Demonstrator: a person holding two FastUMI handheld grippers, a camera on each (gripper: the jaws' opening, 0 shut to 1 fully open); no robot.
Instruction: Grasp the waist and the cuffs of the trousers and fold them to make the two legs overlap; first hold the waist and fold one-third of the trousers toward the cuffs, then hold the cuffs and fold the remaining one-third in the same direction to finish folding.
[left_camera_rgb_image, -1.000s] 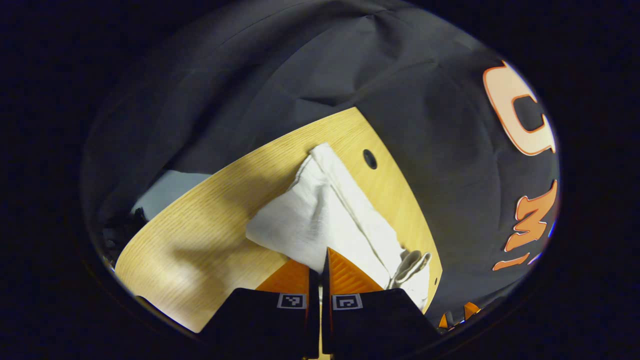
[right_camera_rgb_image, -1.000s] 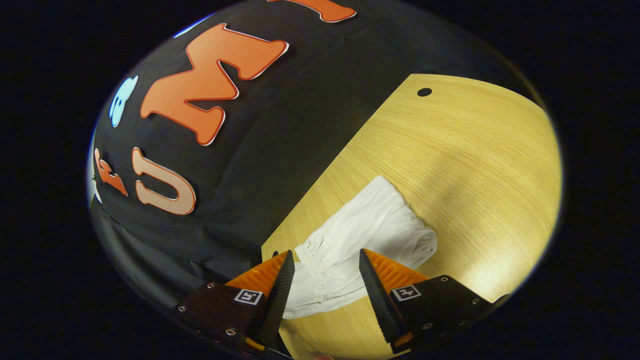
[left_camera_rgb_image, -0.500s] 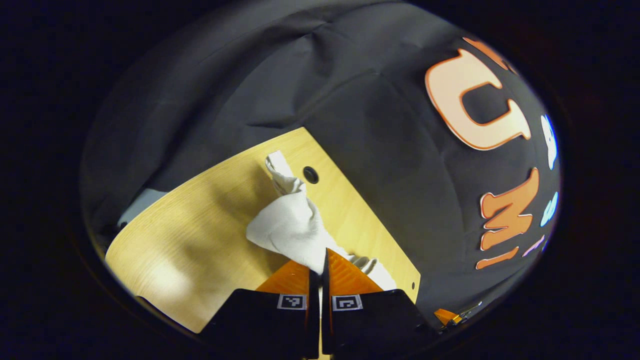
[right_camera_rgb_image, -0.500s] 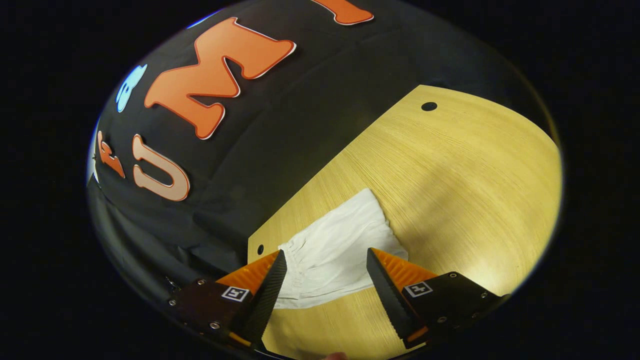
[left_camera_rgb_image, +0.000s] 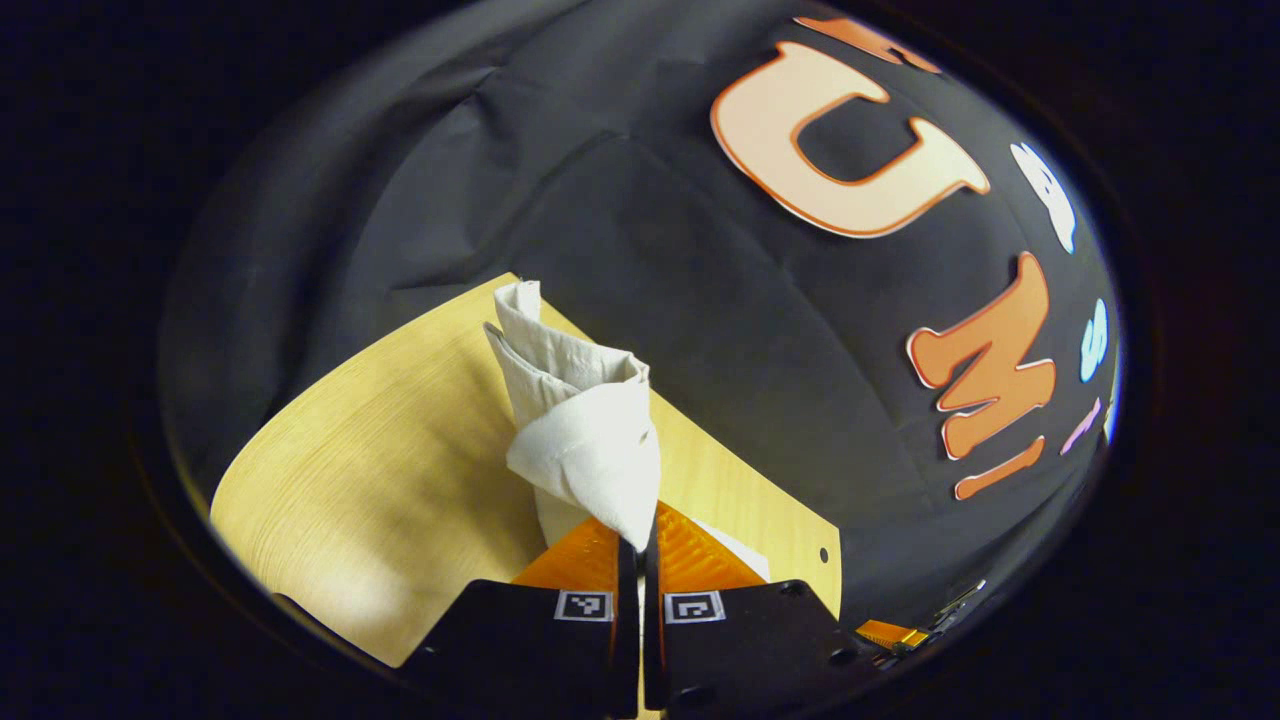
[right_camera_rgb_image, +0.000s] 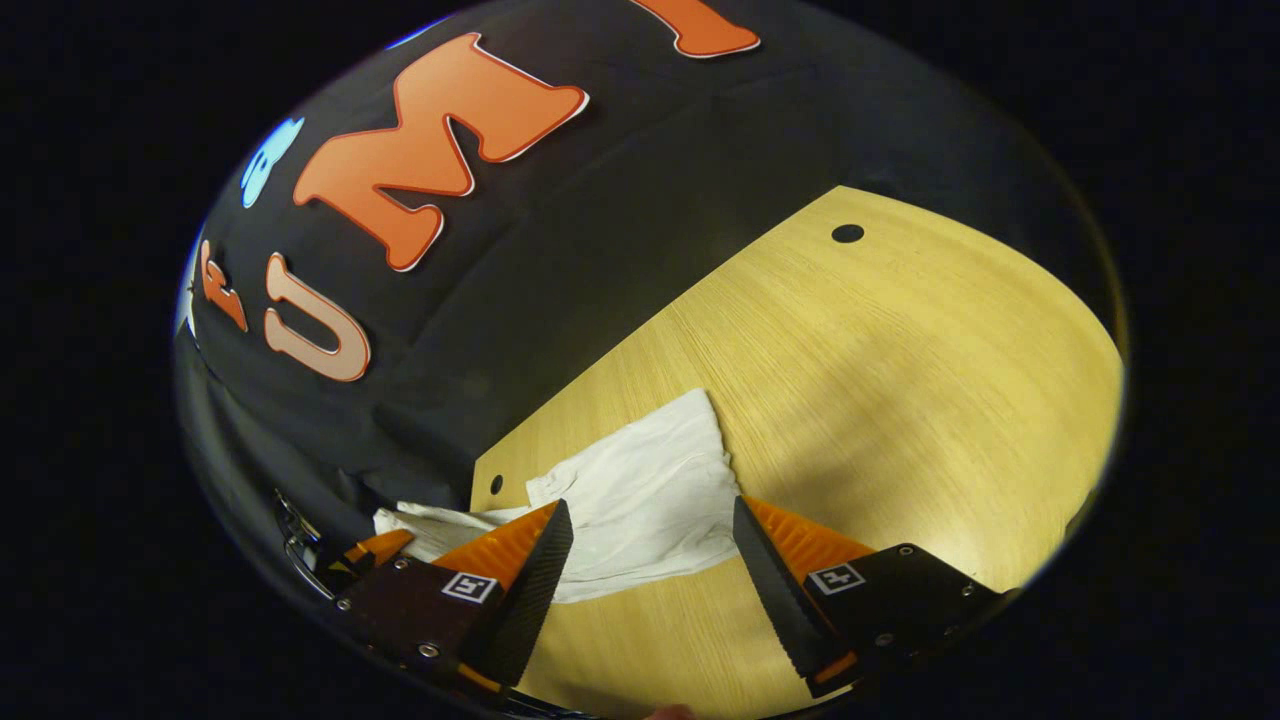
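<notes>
Left claw (left_camera_rgb_image: 638, 540) pinching white cloth trousers (left_camera_rgb_image: 585, 440), lifted above light wooden desk (left_camera_rgb_image: 380, 480). Right claw (right_camera_rgb_image: 648, 545) spread wide over trousers' other end.

My left gripper view close over the worktop (left_camera_rgb_image: 400, 470), facing its far corner and the wall, my right gripper view low above the worktop (right_camera_rgb_image: 900, 380), facing the same wall, both sharing the trousers (left_camera_rgb_image: 585, 440) (right_camera_rgb_image: 650, 490).

- The left gripper (left_camera_rgb_image: 637, 545) was closed, both fingers pinching a fold of the white trousers (left_camera_rgb_image: 585, 440) and holding it raised.
- The right gripper (right_camera_rgb_image: 648, 545) had its fingers spread wide, gripping nothing, above the table.
</notes>
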